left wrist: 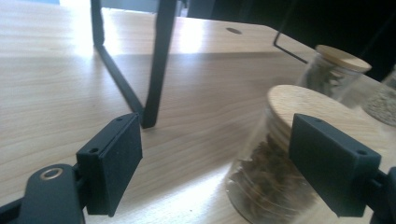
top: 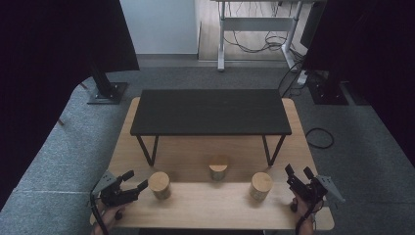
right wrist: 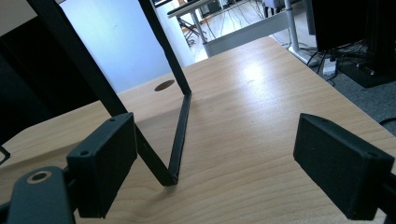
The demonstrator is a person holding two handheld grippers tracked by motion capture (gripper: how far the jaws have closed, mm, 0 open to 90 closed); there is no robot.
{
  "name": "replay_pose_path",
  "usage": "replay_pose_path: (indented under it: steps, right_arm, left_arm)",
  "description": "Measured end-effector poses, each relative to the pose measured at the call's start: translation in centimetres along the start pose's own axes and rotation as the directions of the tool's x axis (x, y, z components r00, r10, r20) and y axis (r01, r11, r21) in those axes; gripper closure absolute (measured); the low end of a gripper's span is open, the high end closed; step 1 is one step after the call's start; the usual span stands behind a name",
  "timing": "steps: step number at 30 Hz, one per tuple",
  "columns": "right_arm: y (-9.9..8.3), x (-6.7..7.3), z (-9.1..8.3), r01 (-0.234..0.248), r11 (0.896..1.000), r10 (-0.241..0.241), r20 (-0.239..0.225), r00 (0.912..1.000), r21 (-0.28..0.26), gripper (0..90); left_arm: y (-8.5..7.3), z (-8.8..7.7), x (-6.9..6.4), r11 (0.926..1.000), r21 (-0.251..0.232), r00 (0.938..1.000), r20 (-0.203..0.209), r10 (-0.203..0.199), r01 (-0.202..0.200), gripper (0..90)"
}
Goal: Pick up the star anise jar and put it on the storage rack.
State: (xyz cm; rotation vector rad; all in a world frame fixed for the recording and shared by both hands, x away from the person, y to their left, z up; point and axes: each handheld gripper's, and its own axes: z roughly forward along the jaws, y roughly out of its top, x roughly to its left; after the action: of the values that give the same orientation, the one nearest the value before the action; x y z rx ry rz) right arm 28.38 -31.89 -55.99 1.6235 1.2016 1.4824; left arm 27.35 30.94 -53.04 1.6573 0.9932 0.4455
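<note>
1. You are at the approach step: your left hand-held gripper (top: 139, 181), at the lower left of the high view, stands with its jaws apart and nothing between them, tips just beside the left clear glass jar with a round wooden lid (top: 159, 185).

2. That jar sits on the light wooden counter (top: 215, 205) in the lower left-centre of the high view, the first of a row with a middle jar (top: 218, 170) and a right jar (top: 261, 185), all in front of the low black shelf on thin metal legs (top: 210, 111).

3. Your right hand-held gripper (top: 299, 173), at the lower right, is also open and holds nothing; it hangs near the right jar, not touching.

4. Next move, as I judge it: shift the left gripper sideways so both pads straddle the jar's body below the lid, then close squarely. Glass is slippery, so keep the grip level.

5. The left gripper view shows what the high view cannot: dark brownish contents inside the jar (left wrist: 261, 172), probably dried leaves or spice, though the picture is soft. It also shows the jar lying off towards the right jaw rather than centred.

6. The right gripper view shows bare counter (right wrist: 261, 112) and a black shelf leg (right wrist: 180, 135) ahead.
</note>
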Motion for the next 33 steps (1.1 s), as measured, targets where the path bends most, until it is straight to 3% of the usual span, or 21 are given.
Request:
replay_pose_path:
  steps: [1,2,14,20,33]
  right_arm:
    - [0.0,0.0,0.0,0.0,1.0,0.0,0.0,1.0,0.0,13.1]
    - [0.0,0.0,0.0,-0.001,1.0,0.001,0.0,1.0,-0.001,13.0]
    - [0.0,0.0,0.0,0.002,1.0,-0.002,0.01,0.9999,-0.004,13.1]
    - [0.0,0.1,0.0,0.002,1.0,-0.002,0.011,0.9999,-0.001,13.2]
    - [0.0,0.0,0.0,0.002,1.0,-0.002,0.007,1.0,0.003,13.2]
  left_arm:
    - [0.0,0.0,0.0,1.0,0.0,1.0,0.0,0.0,0.0,16.7]
    - [0.0,-0.2,-0.3,0.9997,0.003,0.9995,0.019,0.026,-0.026,16.7]
    - [0.0,-0.1,-1.6,0.9963,0.015,0.9907,0.108,0.082,-0.084,14.4]
    - [-0.2,0.8,-2.5,0.9906,0.055,0.9868,0.11,0.119,-0.125,11.2]
    - [-0.3,1.9,-3.7,0.9827,0.078,0.9789,0.131,0.157,-0.168,8.6]
